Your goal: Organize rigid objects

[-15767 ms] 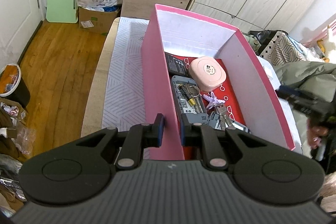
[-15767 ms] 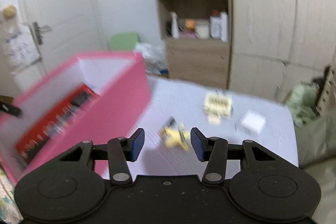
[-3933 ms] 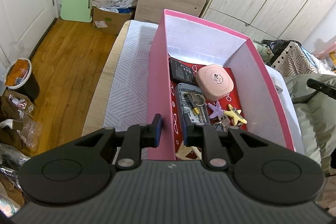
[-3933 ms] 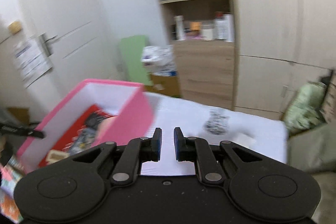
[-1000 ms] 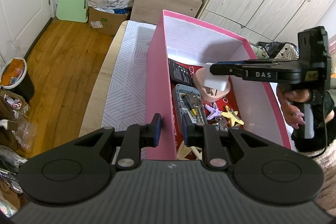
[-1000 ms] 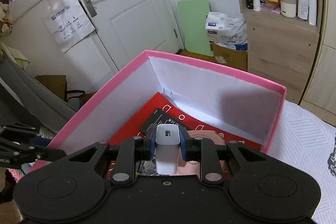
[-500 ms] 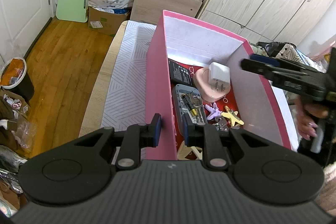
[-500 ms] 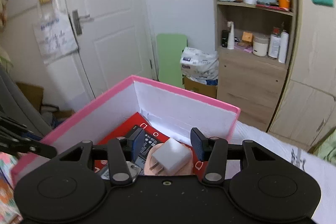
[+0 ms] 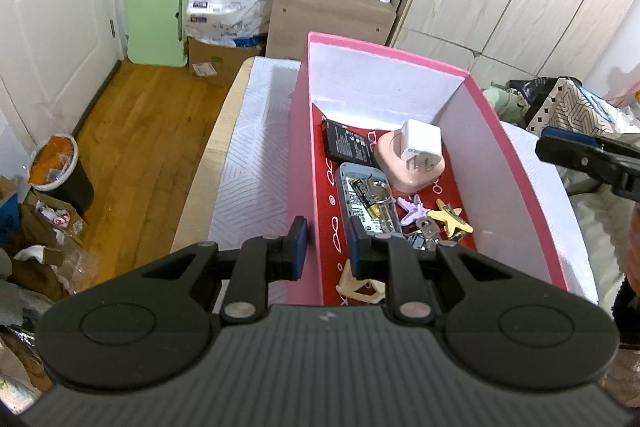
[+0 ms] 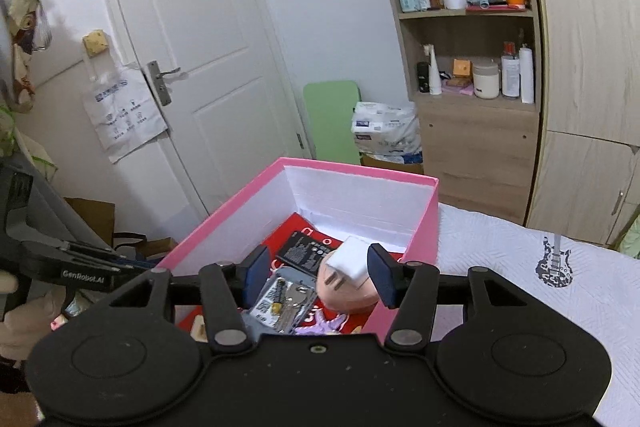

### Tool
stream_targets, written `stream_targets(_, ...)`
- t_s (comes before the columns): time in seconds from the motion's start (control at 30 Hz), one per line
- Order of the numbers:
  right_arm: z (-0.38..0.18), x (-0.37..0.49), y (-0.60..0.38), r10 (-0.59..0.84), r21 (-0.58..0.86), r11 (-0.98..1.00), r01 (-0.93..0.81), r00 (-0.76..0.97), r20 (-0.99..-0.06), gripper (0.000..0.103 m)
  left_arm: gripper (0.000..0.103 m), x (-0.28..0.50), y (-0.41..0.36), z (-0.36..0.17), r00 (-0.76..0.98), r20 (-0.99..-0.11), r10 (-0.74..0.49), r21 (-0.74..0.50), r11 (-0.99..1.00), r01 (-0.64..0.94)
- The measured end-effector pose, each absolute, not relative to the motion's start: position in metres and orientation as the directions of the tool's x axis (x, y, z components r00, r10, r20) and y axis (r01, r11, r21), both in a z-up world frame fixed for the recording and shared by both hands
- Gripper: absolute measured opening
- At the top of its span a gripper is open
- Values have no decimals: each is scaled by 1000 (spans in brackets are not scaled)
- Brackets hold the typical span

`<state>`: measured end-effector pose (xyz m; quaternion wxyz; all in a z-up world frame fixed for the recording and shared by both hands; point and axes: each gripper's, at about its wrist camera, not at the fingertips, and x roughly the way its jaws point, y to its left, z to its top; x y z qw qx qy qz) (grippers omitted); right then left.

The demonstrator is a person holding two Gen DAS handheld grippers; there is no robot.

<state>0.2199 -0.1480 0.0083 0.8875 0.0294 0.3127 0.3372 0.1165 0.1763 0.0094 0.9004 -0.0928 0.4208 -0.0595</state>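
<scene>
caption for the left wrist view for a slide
Left gripper clamps the pink box wall; white charger rests on the pink case inside.

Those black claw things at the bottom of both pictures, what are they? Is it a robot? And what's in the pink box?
It's not a robot. A person holds a grabbing tool in each hand, and each tool has a camera looking out along its two fingers. That is why you see black claws at the bottom.

One picture comes from the left hand-held gripper. It pinches the near wall of the pink box, which sits on a white patterned cover.

The other comes from the right hand-held gripper. Its jaws are opening and hold nothing.

Inside the box a white charger plug rests on a round pink case. Around them lie a black battery, a grey gadget with batteries showing, some keys, a purple star clip and a yellow star clip.
</scene>
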Motion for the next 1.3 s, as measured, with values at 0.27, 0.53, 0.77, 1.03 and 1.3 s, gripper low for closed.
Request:
stream_targets(0.27, 14, 196, -154, 615, 260, 775, -576, 593, -519, 60, 19, 91, 162, 29, 666, -734, -134, -152, 988, 32)
stream_targets(0.53, 26, 177, -161, 590, 226, 789, -571, 601, -539, 64, 23, 65, 134, 50, 669, -736, -105, -86, 994, 61)
stream_targets(0.77, 43, 149, -169, 587, 192, 773, -604, 568, -577, 68, 42, 42, 101, 72, 676, -731, -92, -26, 994, 107)
stream_targets(1.03, 44, 124, -192, 405, 141, 904, -404, 698, -591, 101, 71, 37, 73, 72, 638, -755, -150, -76, 987, 141)
stream_targets(1.3, 42, 108, -219, 431, 223, 898, -380, 658, -618, 101, 88, 37, 53, 62, 630, -772, -84, -46, 996, 77)
